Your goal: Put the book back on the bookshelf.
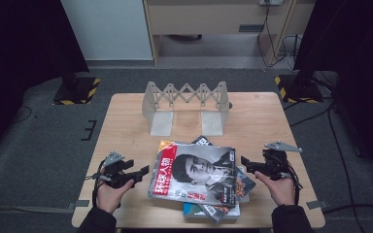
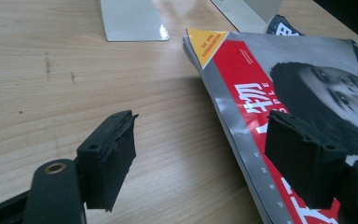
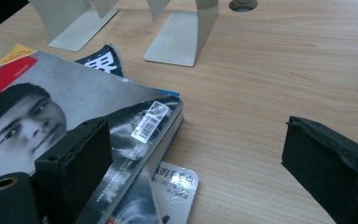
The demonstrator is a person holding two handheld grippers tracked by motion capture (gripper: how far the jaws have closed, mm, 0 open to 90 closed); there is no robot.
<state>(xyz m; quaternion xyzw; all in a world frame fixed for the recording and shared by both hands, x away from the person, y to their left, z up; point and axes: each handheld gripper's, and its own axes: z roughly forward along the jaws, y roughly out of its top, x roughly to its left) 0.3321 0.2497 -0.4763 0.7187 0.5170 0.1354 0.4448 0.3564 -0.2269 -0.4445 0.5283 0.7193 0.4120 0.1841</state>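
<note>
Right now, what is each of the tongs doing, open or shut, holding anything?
Left tongs: open, empty, beside the top magazine.
Right tongs: open, empty, at the magazine's other edge.

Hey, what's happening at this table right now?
A person holds a claw in each hand at a wooden table. Both flank a loose stack of magazines with a red and grey portrait cover on top. The left claw and the right claw are both open and point inward at the stack's side edges, gripping nothing. Behind the stack stands an expandable grey metal book rack, with nothing in it.
</note>
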